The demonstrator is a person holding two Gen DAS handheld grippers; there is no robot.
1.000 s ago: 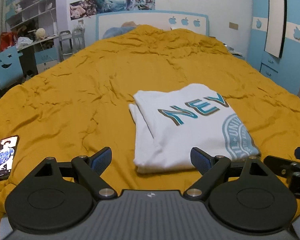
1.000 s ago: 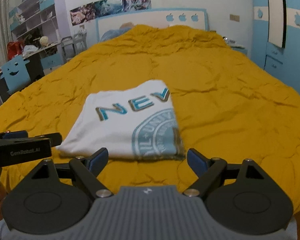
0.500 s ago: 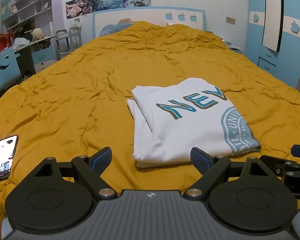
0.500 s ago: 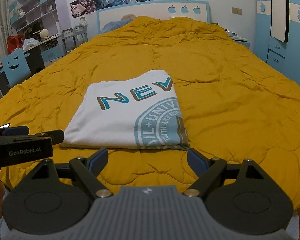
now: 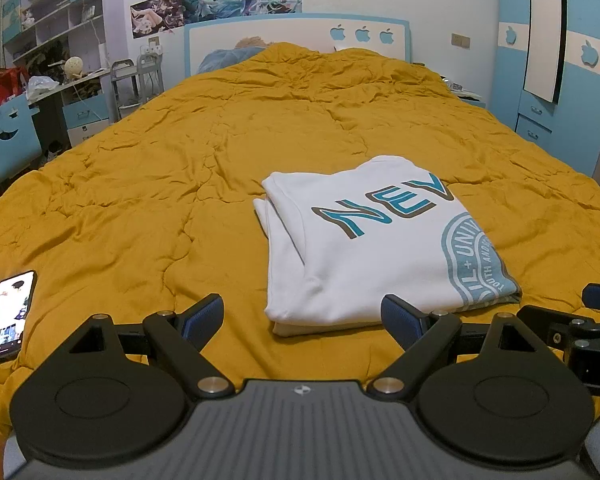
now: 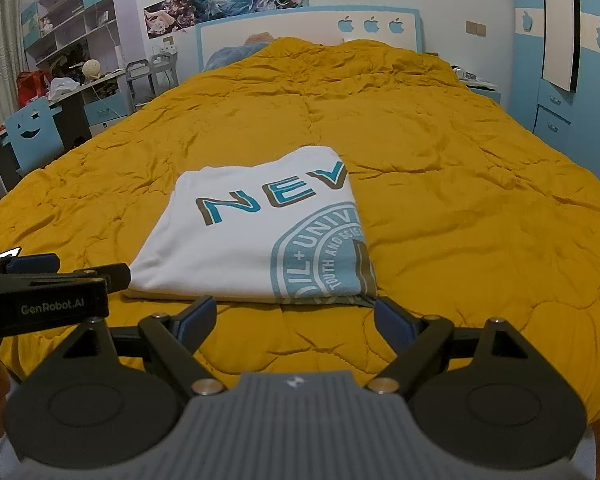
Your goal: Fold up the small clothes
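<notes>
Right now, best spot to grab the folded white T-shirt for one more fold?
Probably the near stacked hem edge of the white T-shirt, coming low from the bed's foot. The layers lie stacked and open toward both grippers, so the left gripper and right gripper, jaws open, can pinch its near corners.

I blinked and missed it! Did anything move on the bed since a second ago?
Hardly anything. Both grippers, left and right, drew back slightly, jaws open and empty. The folded white T-shirt stayed folded on the yellow quilt, and the phone stayed put.
</notes>
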